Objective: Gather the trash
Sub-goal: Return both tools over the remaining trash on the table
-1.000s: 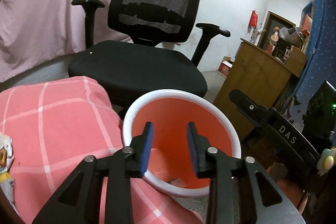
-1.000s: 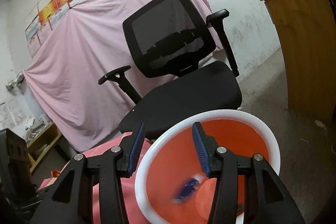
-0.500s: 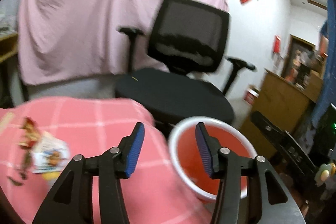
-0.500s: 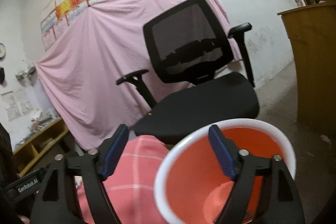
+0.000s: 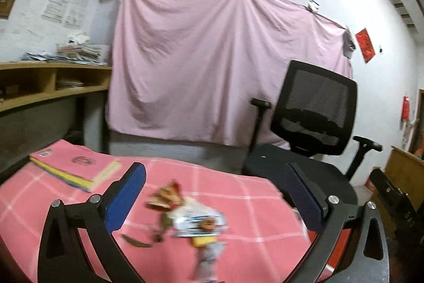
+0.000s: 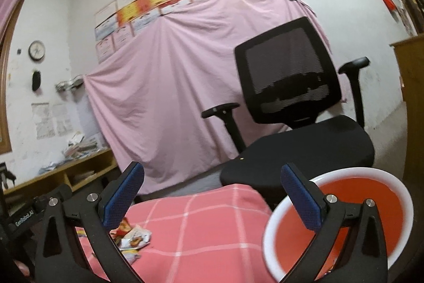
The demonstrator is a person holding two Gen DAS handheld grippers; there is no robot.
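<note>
Crumpled, glossy wrappers lie on my pink checked cloth, between the wide-apart blue ribbed fingers of my left gripper. Only the right view shows the round orange bin with its white rim beside the cloth; my right gripper is spread too. "GenRobot.AI" is printed on the left gripper's body.
</note>
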